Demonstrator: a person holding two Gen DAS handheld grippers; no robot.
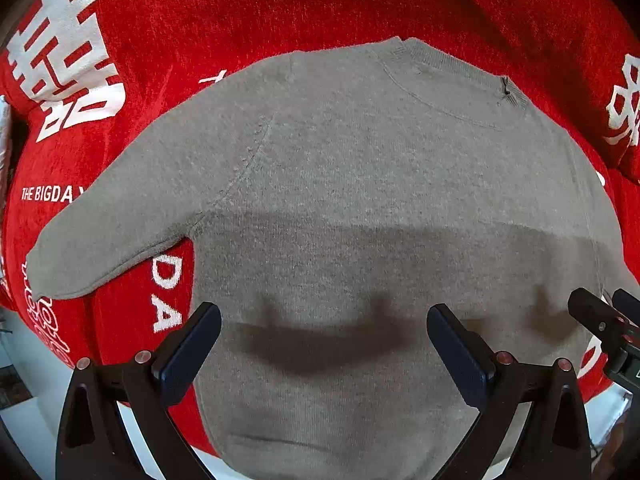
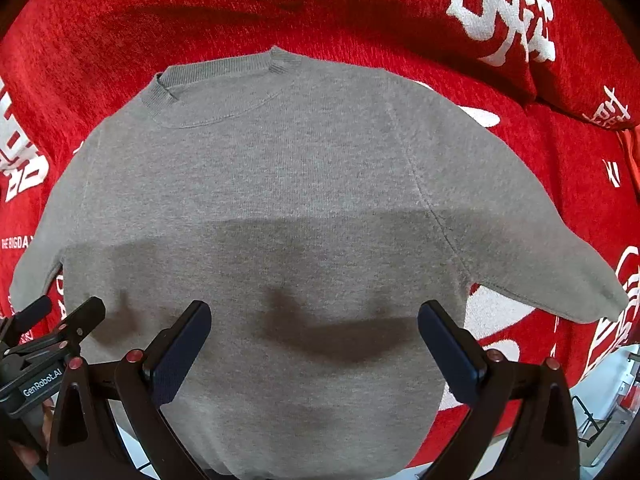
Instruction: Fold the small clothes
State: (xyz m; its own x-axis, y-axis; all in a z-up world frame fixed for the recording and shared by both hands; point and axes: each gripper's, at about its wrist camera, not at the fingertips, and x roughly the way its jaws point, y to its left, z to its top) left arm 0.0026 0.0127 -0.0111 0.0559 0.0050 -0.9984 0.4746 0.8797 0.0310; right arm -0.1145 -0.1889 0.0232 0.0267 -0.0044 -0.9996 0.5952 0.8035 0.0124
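Note:
A small grey knit short-sleeved top [image 1: 360, 184] [image 2: 280, 184] lies flat and spread out on a red cloth, collar away from me, both sleeves out to the sides. My left gripper [image 1: 324, 320] hovers open above the lower body of the top, nothing between its fingers. My right gripper [image 2: 314, 318] is open too, over the lower middle of the same top, holding nothing. The right gripper shows at the right edge of the left wrist view [image 1: 604, 320]. The left one appears at the left edge of the right wrist view [image 2: 60, 320].
The red cloth [image 1: 180, 20] [image 2: 200, 8] with white printed characters and lettering covers the surface all around the top. A fold of the cloth rises at the far right [image 2: 560, 92]. A white floor or table edge [image 1: 24, 360] shows below the cloth.

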